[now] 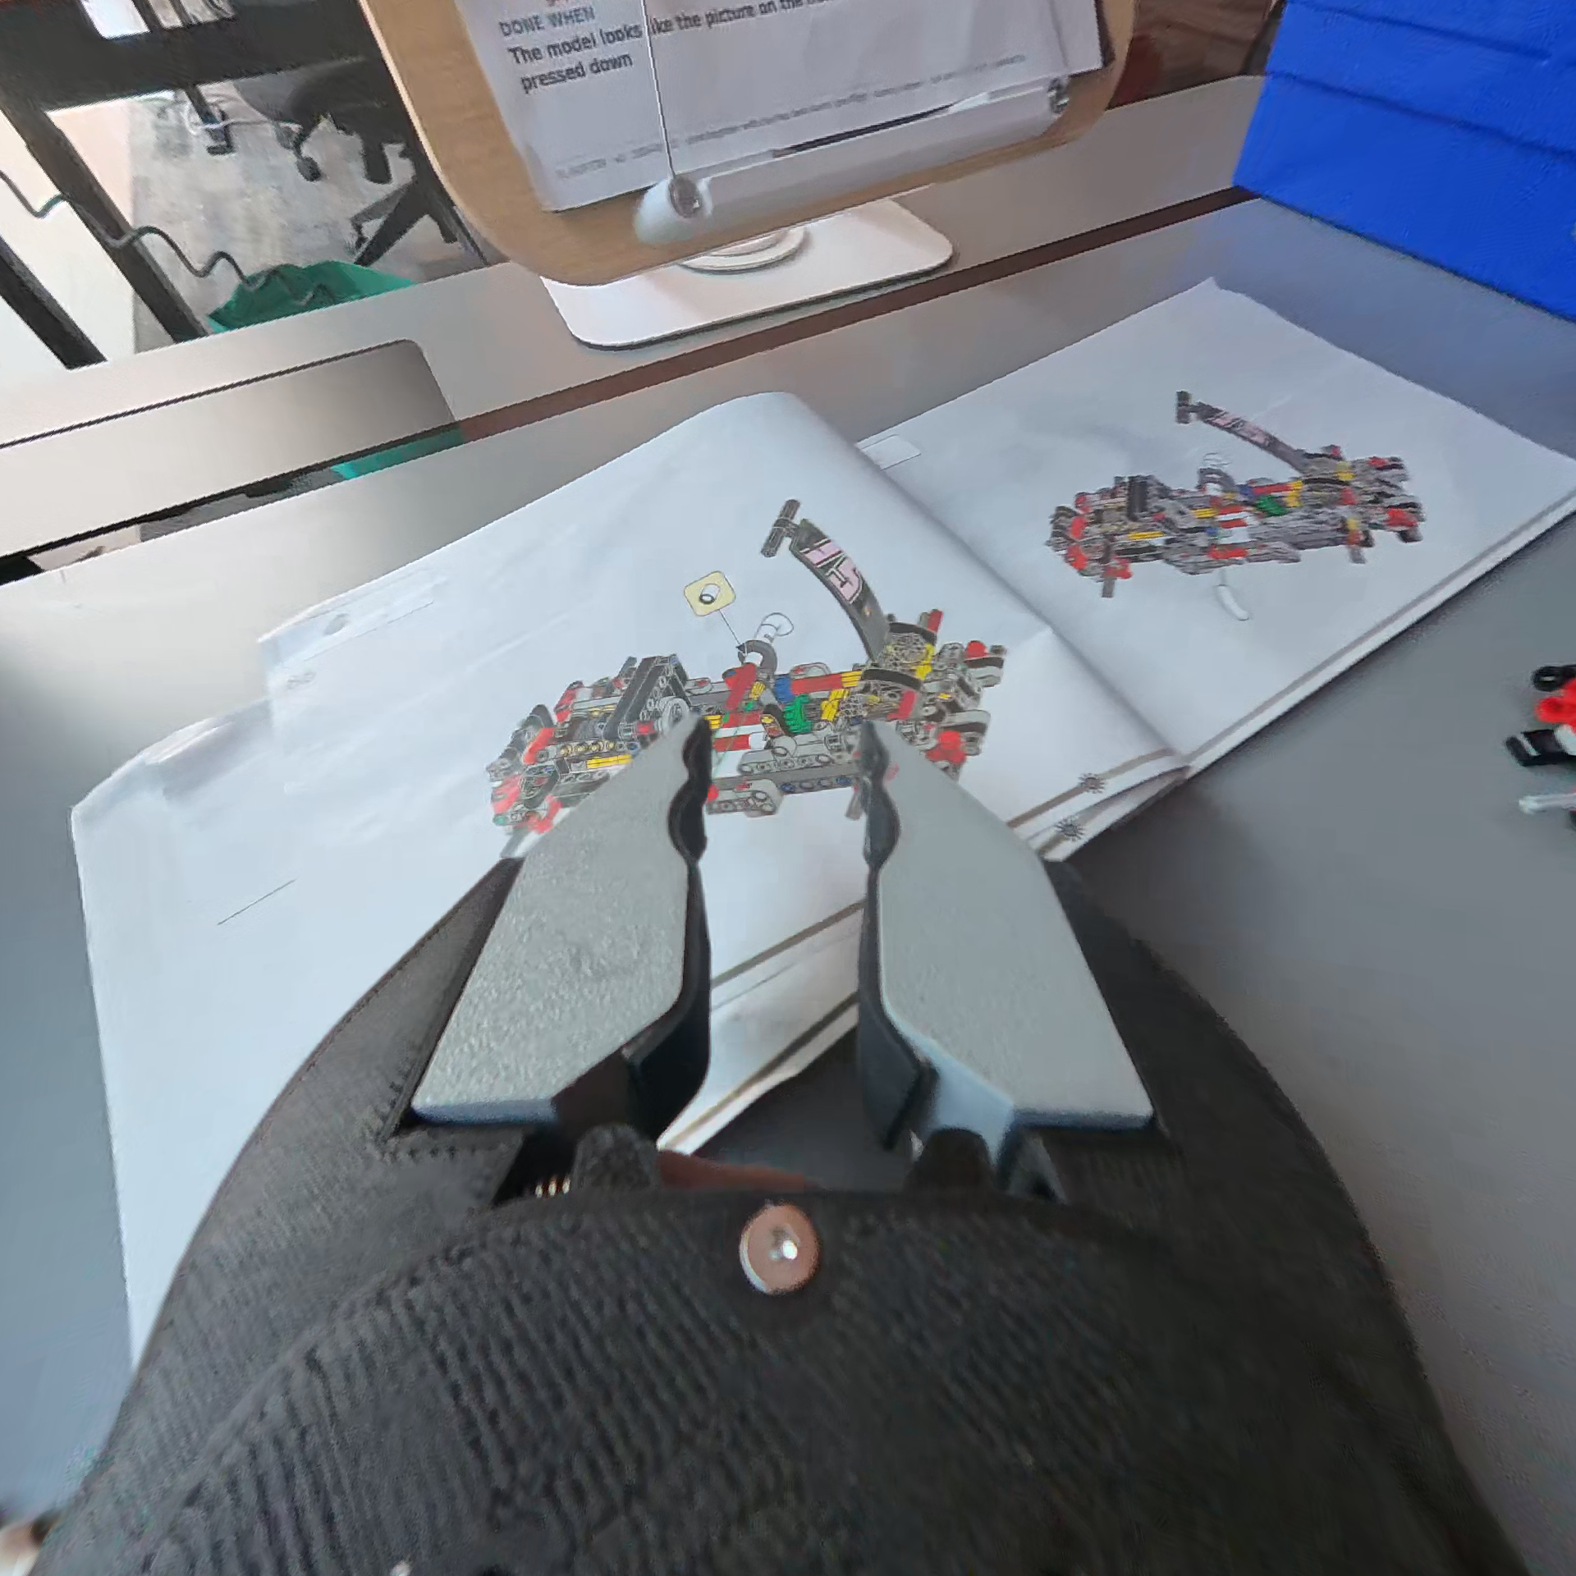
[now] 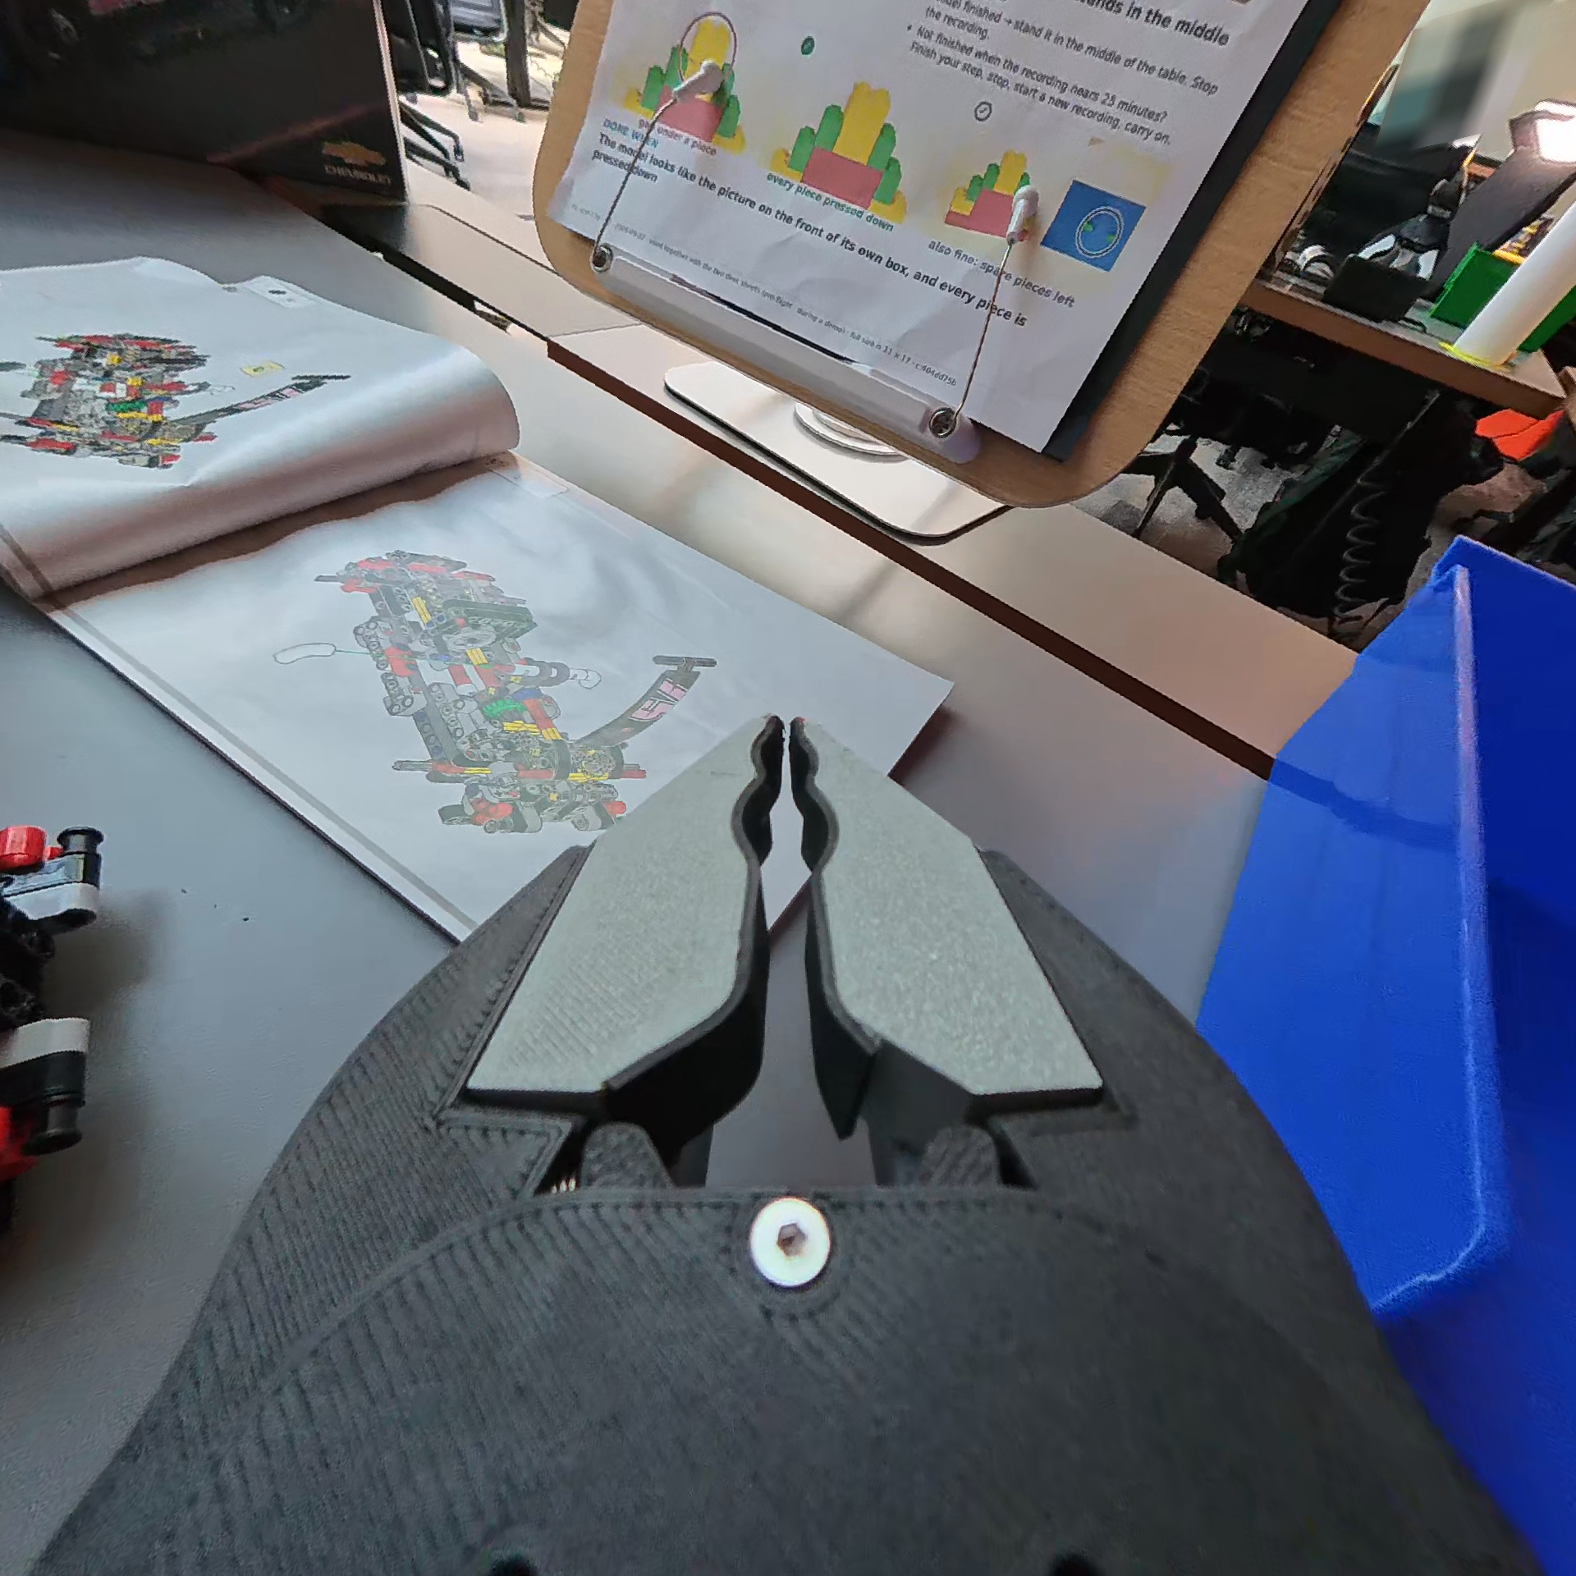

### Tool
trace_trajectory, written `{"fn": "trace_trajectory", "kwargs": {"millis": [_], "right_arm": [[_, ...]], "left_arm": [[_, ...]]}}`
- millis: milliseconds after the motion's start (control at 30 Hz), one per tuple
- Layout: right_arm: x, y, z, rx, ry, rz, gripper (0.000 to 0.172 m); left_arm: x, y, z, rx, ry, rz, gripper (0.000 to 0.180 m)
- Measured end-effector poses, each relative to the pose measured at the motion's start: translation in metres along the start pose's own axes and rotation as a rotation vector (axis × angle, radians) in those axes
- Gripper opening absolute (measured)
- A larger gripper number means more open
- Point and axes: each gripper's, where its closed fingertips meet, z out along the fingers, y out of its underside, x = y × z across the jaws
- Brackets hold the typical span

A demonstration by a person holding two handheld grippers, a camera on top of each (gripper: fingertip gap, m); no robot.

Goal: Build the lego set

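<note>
While hovering above the left-hand page of the open white instruction booklet (image 1: 597, 597), left gripper (image 1: 789, 750) released — grey fingers (image 1: 614, 904) with wavy black pads spread apart, bare between them, only the printed drawing of a red, grey and yellow brick model showing through the gap. Booklet lying flat on the grey table (image 1: 1322, 938), its spine running toward the far edge. Right gripper (image 2: 786, 725) clenched, pad tips nearly meeting on air, poised over the near right corner of the booklet's right-hand page (image 2: 256, 682) and the bare table beside it. Just to its right, at the table's right edge, a blue plastic bin (image 2: 1407, 938). At the left border of the right wrist view — a partly built red, black and grey brick assembly (image 2: 43, 938) resting on the table, well apart from that gripper; same pieces (image 1: 1548, 725) glimpsed at the right border of the left wrist view. At the far edge, a wooden-framed stand (image 2: 1109, 478) on a white base, carrying a printed sheet.
</note>
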Motion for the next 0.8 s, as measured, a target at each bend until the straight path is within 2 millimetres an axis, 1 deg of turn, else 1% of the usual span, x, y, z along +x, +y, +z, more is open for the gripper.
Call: {"fn": "trace_trajectory", "kwargs": {"millis": [67, 100, 167, 200, 267, 300, 333, 367, 433, 467, 533, 600, 700, 733, 800], "right_arm": [[-0.002, 0.0, -0.001, 0.0, 0.002, -0.008, 0.0], [-0.003, 0.0, -0.002, 0.0, 0.001, -0.016, 0.0], [-0.008, 0.0, -0.003, -0.002, -0.009, -0.028, 0.0], [-0.01, 0.0, -0.004, -0.002, -0.016, -0.034, 0.0], [-0.014, 0.0, -0.006, 0.003, -0.03, -0.037, 0.0], [-0.014, -0.001, -0.006, 0.005, -0.036, -0.034, 0.0], [-0.014, -0.001, -0.006, 0.006, -0.04, -0.027, 0.0], [-0.014, -0.001, -0.005, 0.005, -0.044, -0.016, 0.0], [-0.013, 0.0, -0.005, 0.004, -0.051, 0.002, 0.0], [-0.012, -0.001, -0.005, 0.005, -0.052, 0.009, 0.0], [-0.012, -0.001, -0.005, 0.008, -0.053, 0.014, 0.0], [-0.012, -0.001, -0.005, 0.007, -0.052, 0.011, 0.0], [-0.013, 0.0, -0.004, 0.0, -0.049, -0.004, 0.0], [-0.014, 0.0, -0.004, -0.002, -0.049, -0.01, 0.0], [-0.015, 0.001, -0.003, -0.007, -0.052, -0.02, 0.0]], "left_arm": [[-0.006, 0.0, -0.01, 0.006, -0.017, -0.038, 0.032], [-0.01, -0.003, -0.021, 0.011, -0.013, -0.054, 0.032], [-0.03, -0.01, -0.054, 0.021, -0.047, -0.033, 0.03], [-0.042, -0.007, -0.072, -0.015, -0.056, -0.009, 0.027], [-0.076, 0.008, -0.108, -0.116, -0.125, 0.0, 0.022], [-0.088, 0.016, -0.124, -0.144, -0.135, 0.012, 0.011], [-0.096, 0.027, -0.137, -0.187, -0.123, 0.01, 0.003], [-0.103, 0.041, -0.146, -0.242, -0.112, -0.015, 0.005], [-0.104, 0.068, -0.155, -0.351, -0.067, -0.062, 0.015], [-0.104, 0.078, -0.156, -0.385, -0.068, -0.06, 0.017], [-0.104, 0.089, -0.155, -0.419, -0.089, -0.034, 0.019], [-0.1, 0.092, -0.152, -0.414, -0.088, -0.049, 0.019], [-0.093, 0.09, -0.148, -0.377, -0.096, -0.066, 0.019], [-0.088, 0.089, -0.146, -0.363, -0.095, -0.063, 0.019], [-0.07, 0.084, -0.14, -0.342, -0.063, -0.046, 0.02]]}}
